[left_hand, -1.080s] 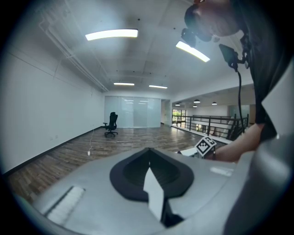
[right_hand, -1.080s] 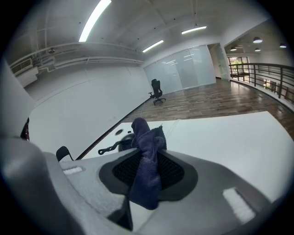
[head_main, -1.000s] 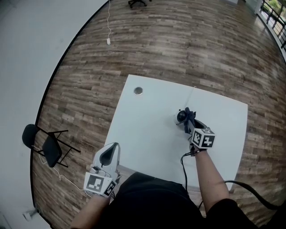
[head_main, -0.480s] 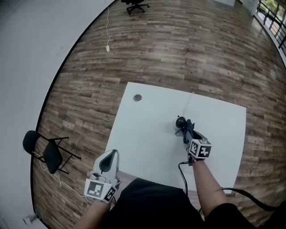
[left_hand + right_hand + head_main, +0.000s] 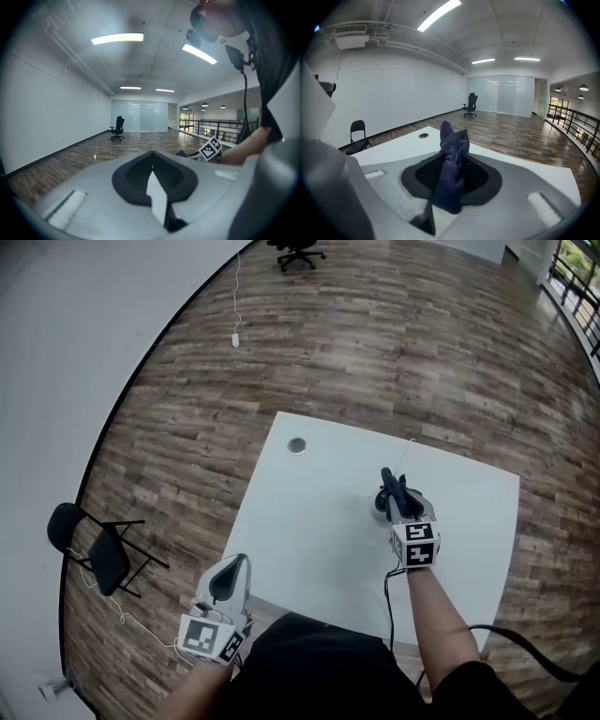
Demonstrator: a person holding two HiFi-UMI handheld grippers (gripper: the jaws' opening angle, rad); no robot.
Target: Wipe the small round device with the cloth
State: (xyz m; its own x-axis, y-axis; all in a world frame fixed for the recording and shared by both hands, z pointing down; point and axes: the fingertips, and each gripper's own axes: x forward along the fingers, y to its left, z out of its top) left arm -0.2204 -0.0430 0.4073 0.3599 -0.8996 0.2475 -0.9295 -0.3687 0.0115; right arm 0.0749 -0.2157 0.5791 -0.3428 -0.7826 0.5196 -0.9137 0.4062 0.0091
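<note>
The right claw [image 5: 397,491] is pinching a dark blue fabric cloth [image 5: 451,140], its long axis running along the jaws and pointing away from the person. It is hanging just above the small round black device [image 5: 380,503] on the white counter [image 5: 309,521]. The left claw [image 5: 151,161] is resting pressed together, empty.

Head view: small round device [image 5: 378,507] mostly covered by cloth [image 5: 390,482] and right gripper [image 5: 399,501]; whether cloth touches it, unreadable. Right gripper view: device out of sight below the gripper body. Office chair [image 5: 298,249] cut by top edge. Table [image 5: 309,512] near edge hidden behind torso [image 5: 319,667].
</note>
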